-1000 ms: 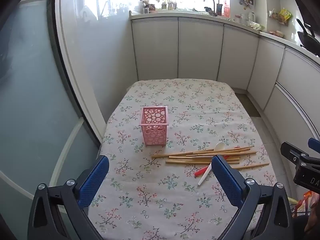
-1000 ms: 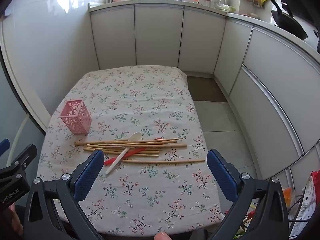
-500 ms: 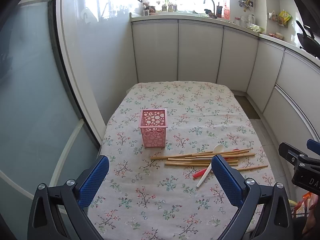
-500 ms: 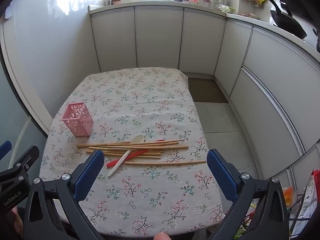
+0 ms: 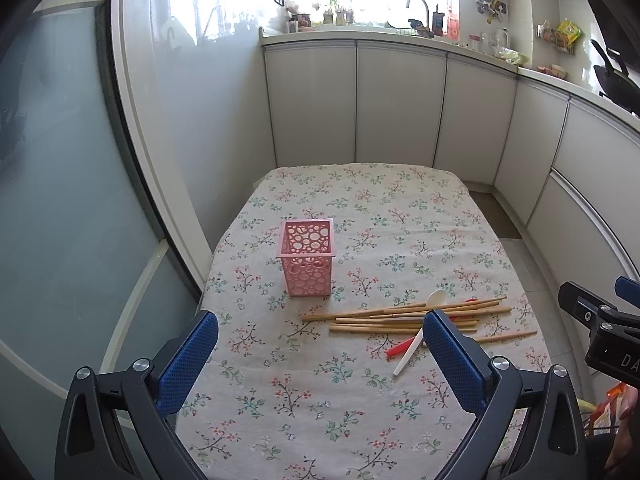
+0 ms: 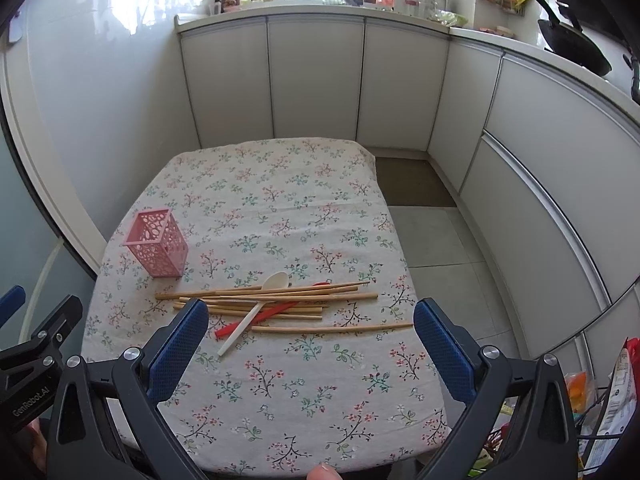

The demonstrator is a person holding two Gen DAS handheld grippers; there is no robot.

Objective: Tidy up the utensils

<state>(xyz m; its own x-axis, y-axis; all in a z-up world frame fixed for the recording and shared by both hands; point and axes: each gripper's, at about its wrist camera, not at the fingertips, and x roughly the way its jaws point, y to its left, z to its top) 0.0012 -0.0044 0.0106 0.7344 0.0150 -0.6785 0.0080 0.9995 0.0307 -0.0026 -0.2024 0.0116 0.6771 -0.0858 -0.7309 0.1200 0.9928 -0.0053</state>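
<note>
A pink perforated holder (image 5: 307,263) stands upright and empty on the floral tablecloth (image 5: 360,216); it also shows in the right wrist view (image 6: 157,242). To its right lie several wooden chopsticks (image 5: 404,316) in a loose pile (image 6: 276,300), with a white spoon (image 5: 416,340) (image 6: 256,312) and a red utensil (image 5: 400,347) (image 6: 256,320) across them. My left gripper (image 5: 320,360) is open and empty above the near table edge. My right gripper (image 6: 312,348) is open and empty in front of the pile.
White kitchen cabinets (image 5: 400,108) run behind and to the right of the table. A glass partition (image 5: 60,200) stands on the left. Tiled floor (image 6: 436,240) lies right of the table. Bags and clutter (image 6: 608,392) sit at the lower right.
Both grippers have drawn back and risen slightly, so the table looks a little smaller and lower. The utensils and holder have not moved.
</note>
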